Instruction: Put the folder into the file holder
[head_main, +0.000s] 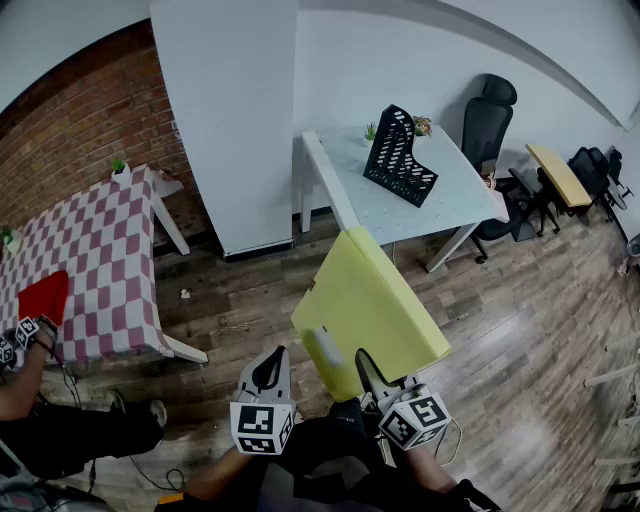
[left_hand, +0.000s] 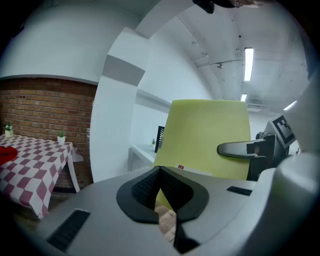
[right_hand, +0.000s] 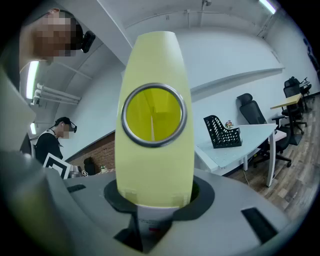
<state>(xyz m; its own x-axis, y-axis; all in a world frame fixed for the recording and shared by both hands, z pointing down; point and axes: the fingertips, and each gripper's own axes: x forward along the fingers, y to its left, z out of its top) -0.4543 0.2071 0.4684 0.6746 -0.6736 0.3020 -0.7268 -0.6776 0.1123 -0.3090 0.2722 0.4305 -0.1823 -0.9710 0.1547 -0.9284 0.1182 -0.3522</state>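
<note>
A yellow-green folder (head_main: 372, 303) hangs tilted above the wooden floor, its spine with a metal finger ring (right_hand: 154, 115) facing the right gripper view. My right gripper (head_main: 370, 378) is shut on the folder's (right_hand: 155, 165) lower end. My left gripper (head_main: 270, 372) hangs just left of it, shut with nothing between its pads (left_hand: 150, 187); the folder (left_hand: 210, 135) shows beyond them. The black mesh file holder (head_main: 398, 155) stands on the white table (head_main: 445, 205) ahead, well beyond both grippers, and appears small in the right gripper view (right_hand: 223, 132).
A white pillar (head_main: 235, 120) stands left of the white table. A checkered table (head_main: 100, 250) with a red sheet (head_main: 42, 297) is at the left, where another person's hand (head_main: 25, 335) holds grippers. Black office chairs (head_main: 490, 120) and a yellow desk (head_main: 560, 172) stand behind.
</note>
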